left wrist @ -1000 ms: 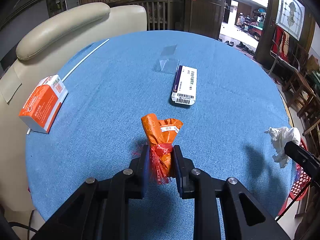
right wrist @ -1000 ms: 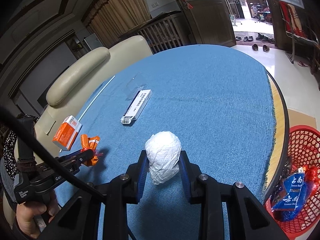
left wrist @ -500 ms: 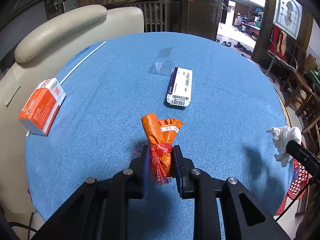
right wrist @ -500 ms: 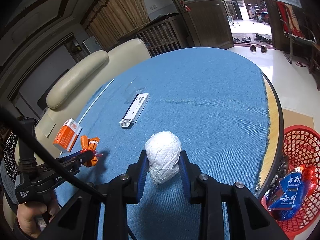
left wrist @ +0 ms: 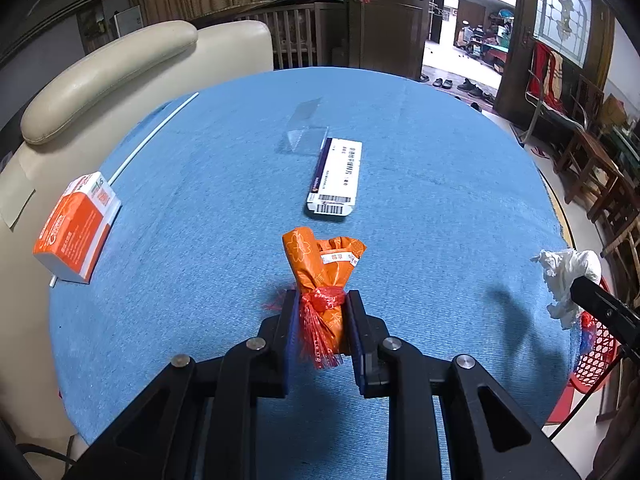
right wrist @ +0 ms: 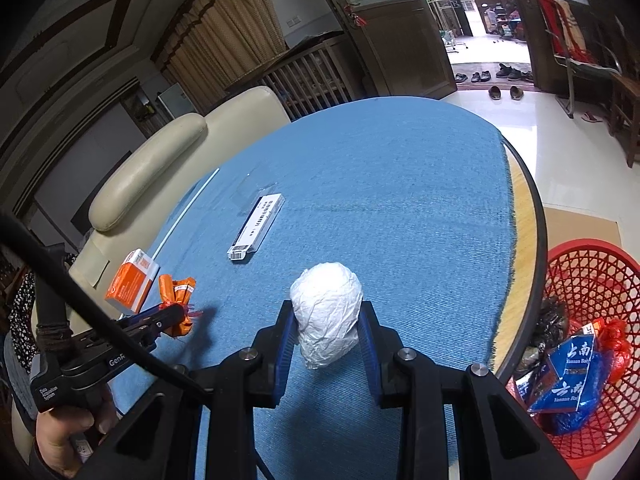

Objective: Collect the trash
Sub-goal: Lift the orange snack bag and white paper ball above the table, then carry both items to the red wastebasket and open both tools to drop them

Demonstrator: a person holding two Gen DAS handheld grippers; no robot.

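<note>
My left gripper (left wrist: 321, 312) is shut on an orange wrapper bundle (left wrist: 320, 264) tied with red film, held above the blue table (left wrist: 440, 200). It also shows in the right wrist view (right wrist: 178, 294) at the left. My right gripper (right wrist: 326, 328) is shut on a crumpled white paper ball (right wrist: 326, 320), held over the table's near part. The ball also shows in the left wrist view (left wrist: 568, 276) at the right edge. A red mesh trash basket (right wrist: 600, 280) stands on the floor to the right of the table, with several pieces of trash inside.
On the table lie a long white box with a barcode (left wrist: 336, 176), a clear plastic piece (left wrist: 304, 136), an orange-and-white carton (left wrist: 76, 228) and a thin white straw (left wrist: 156, 136). A cream armchair (left wrist: 100, 76) stands behind the table's left side.
Both grippers keep their hold. Both views have shifted slightly: the table items sit a little farther left, and the red basket shows more fully in the right wrist view.
</note>
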